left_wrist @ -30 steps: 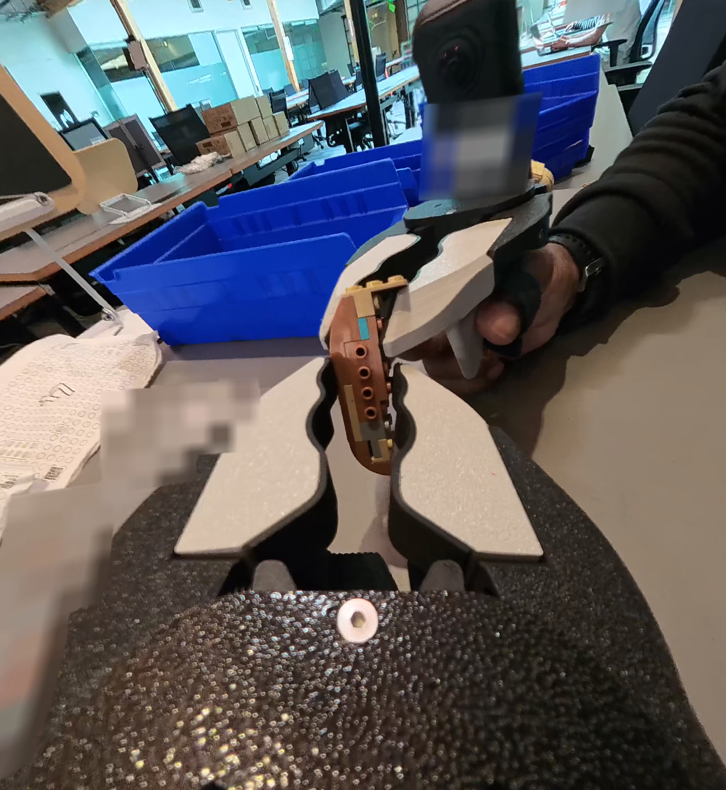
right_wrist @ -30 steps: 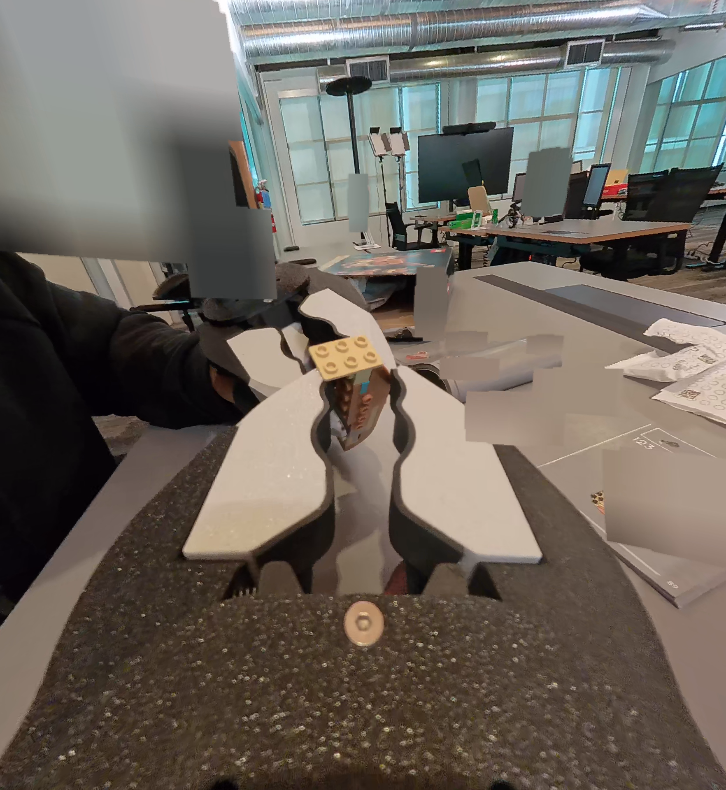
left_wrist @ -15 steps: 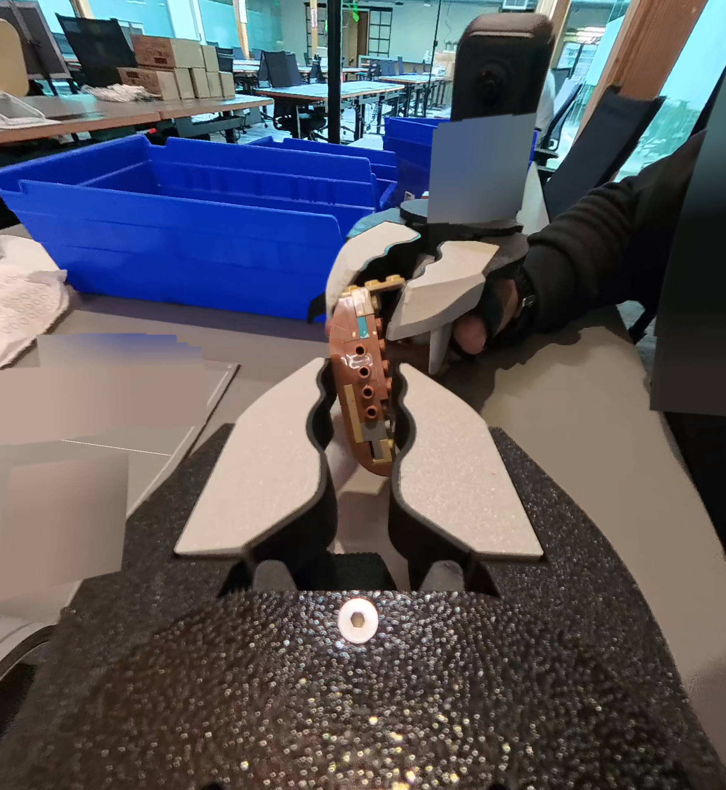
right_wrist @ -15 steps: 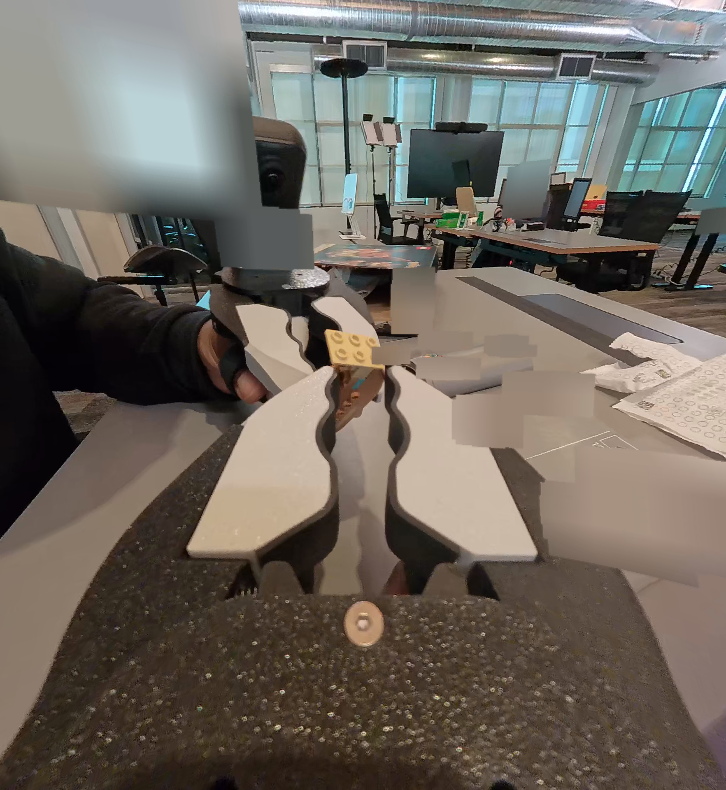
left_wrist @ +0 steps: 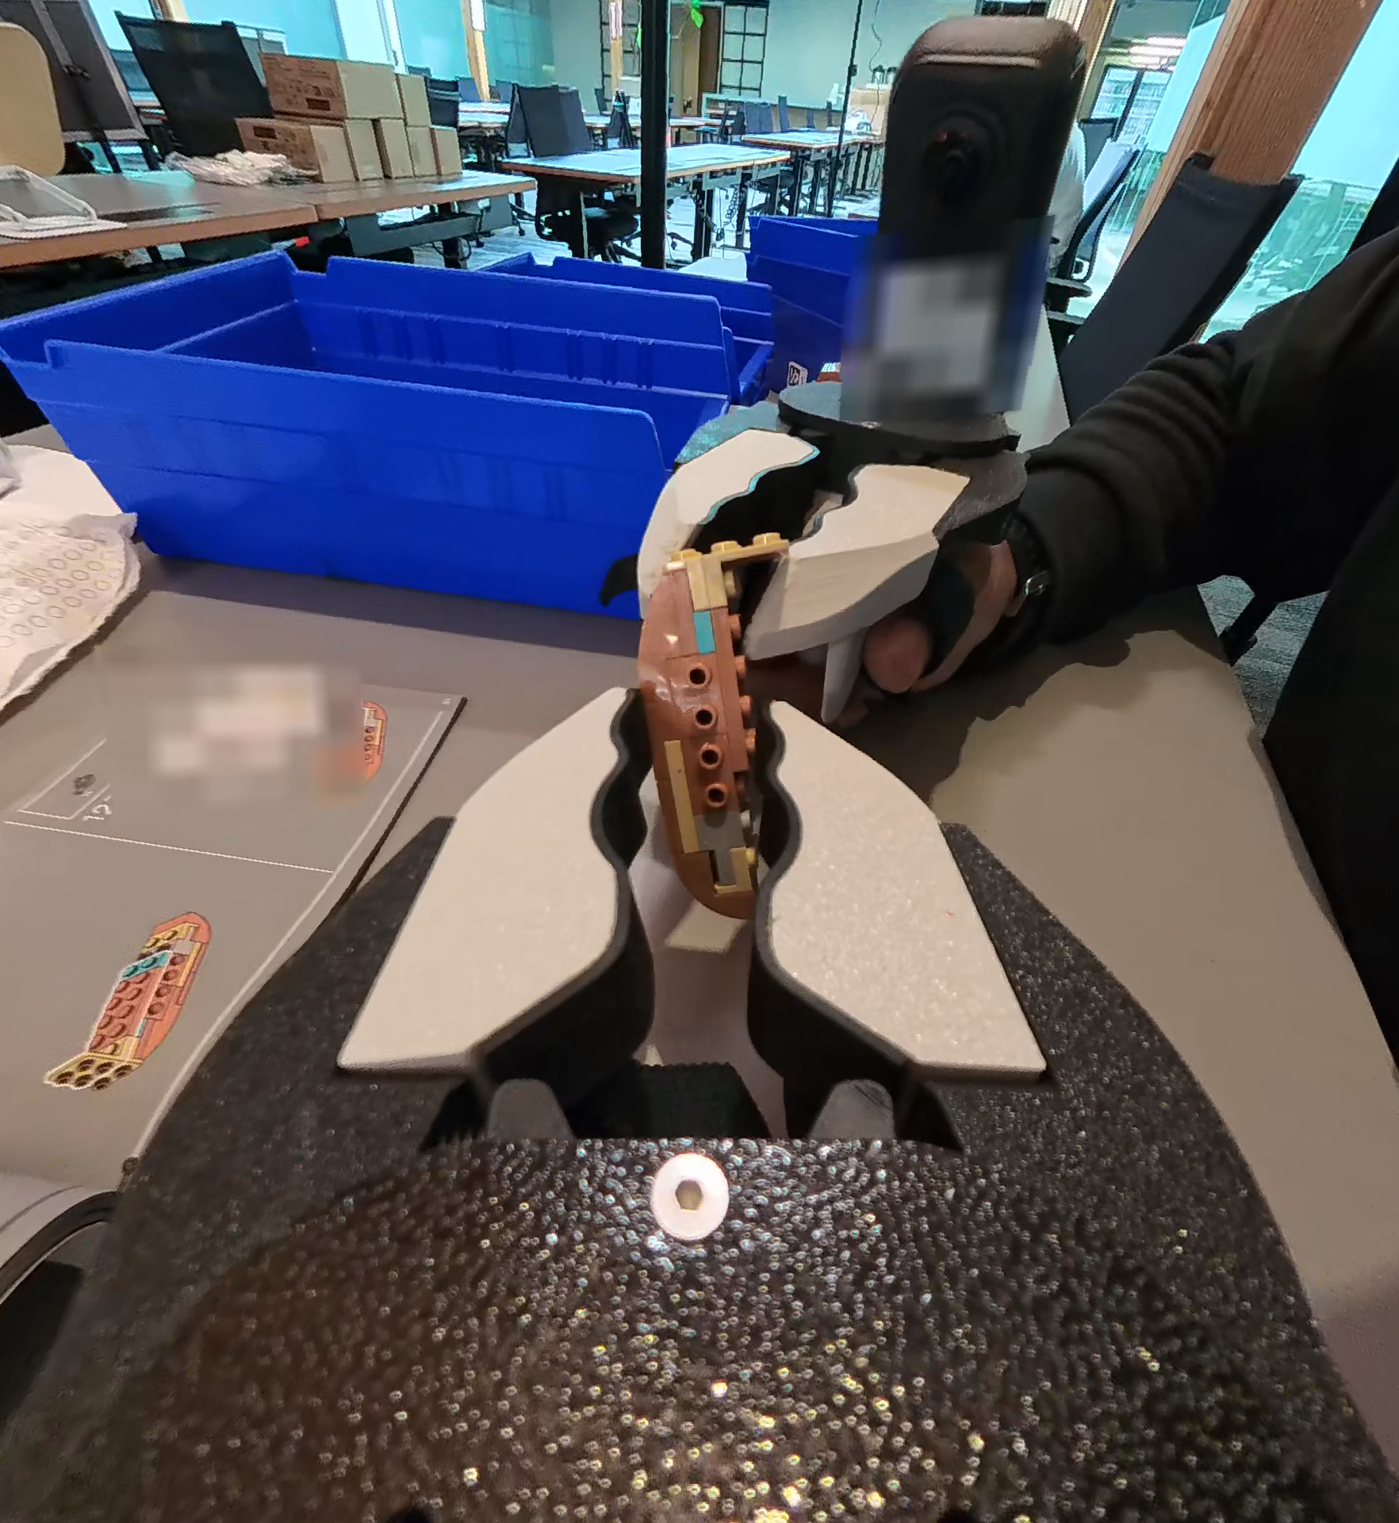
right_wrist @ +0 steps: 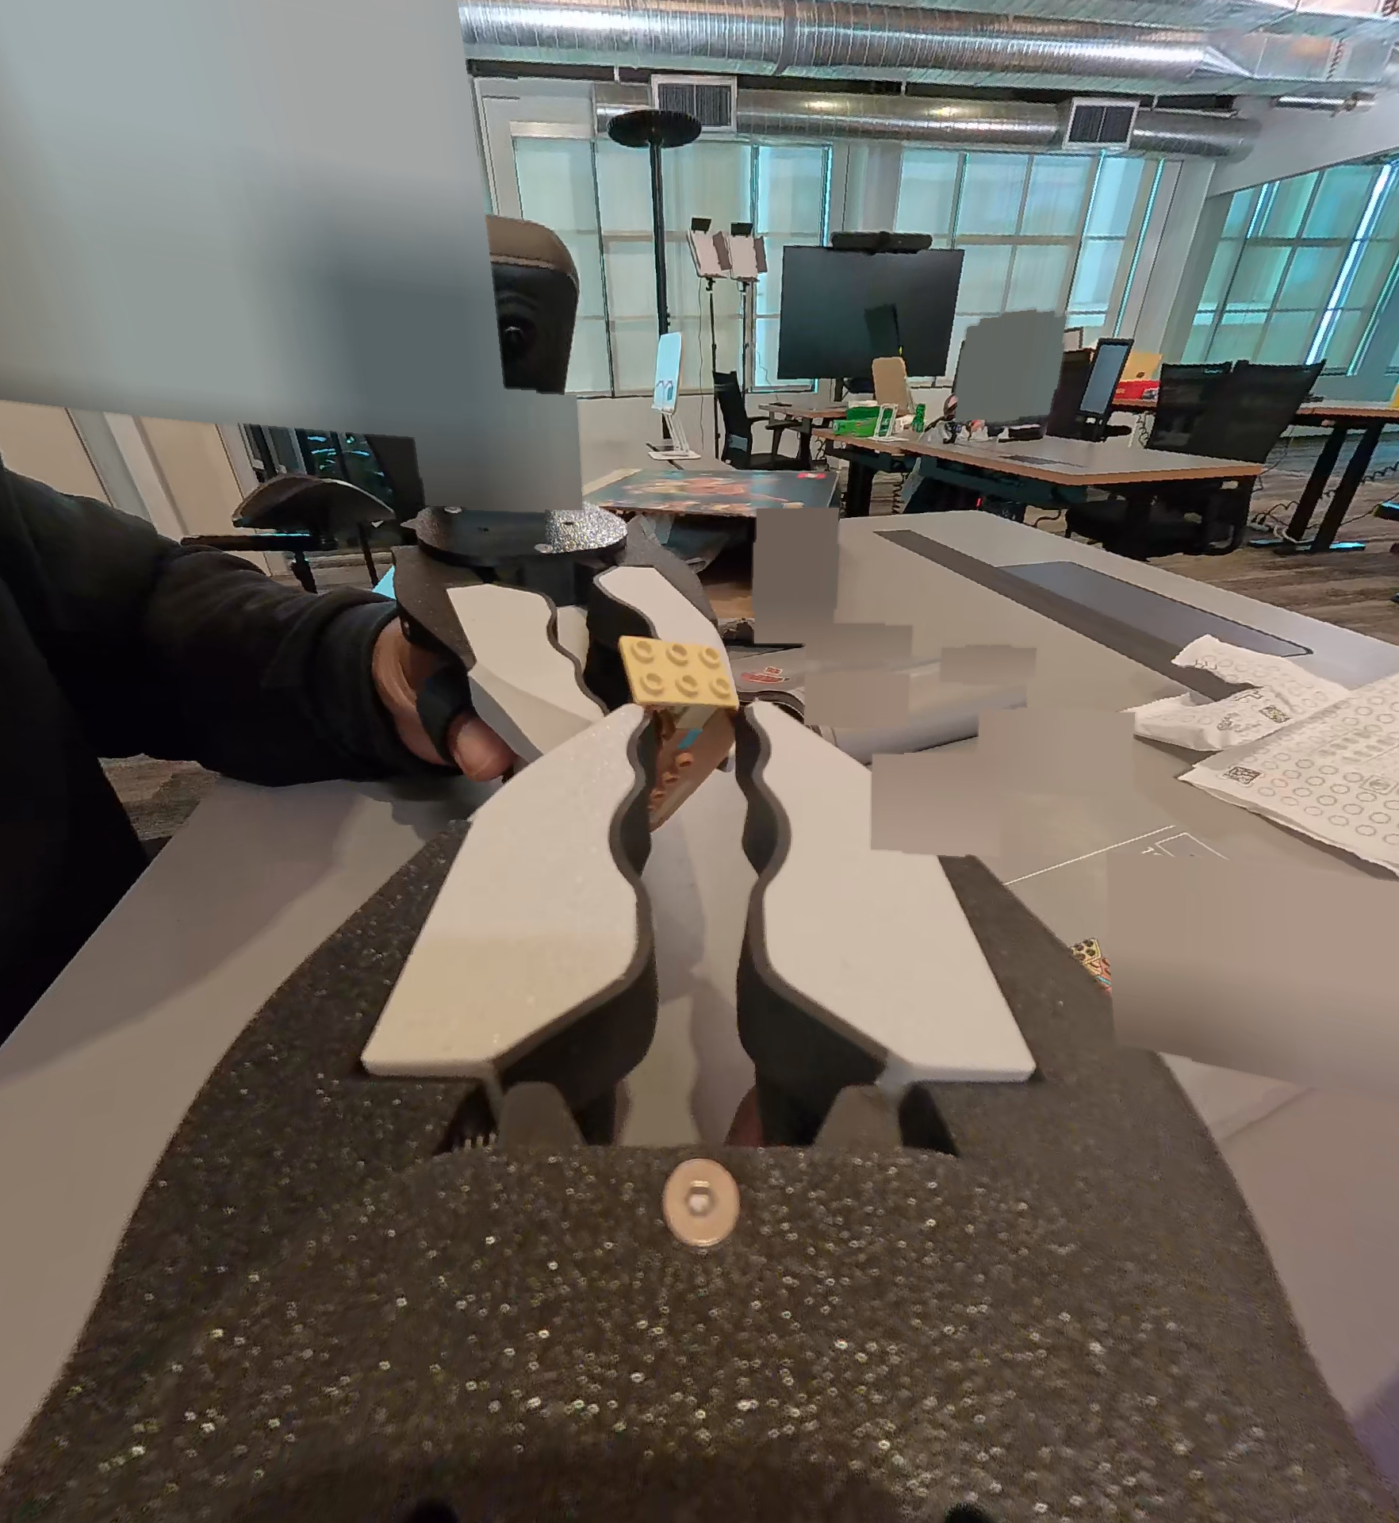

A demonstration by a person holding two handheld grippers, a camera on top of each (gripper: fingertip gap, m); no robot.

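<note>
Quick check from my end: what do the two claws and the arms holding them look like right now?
Both claws match: the left claw and right claw have light grey fingers with wavy black inner pads, on speckled black bodies with one pale centre screw. A black camera stands on top. Black sleeves, fingerless black gloves, wristwatch.

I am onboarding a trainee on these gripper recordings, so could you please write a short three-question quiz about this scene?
1. Multiple choice: the left gripper is clamped on A) a cup, B) a brown brick model, C) a screwdriver?
2. True or false: blue bins stand on the table beyond the model.
3. Fill in: the studded plate on the model's top end is ___ in colour.
Key: 1 B; 2 true; 3 tan.
</note>
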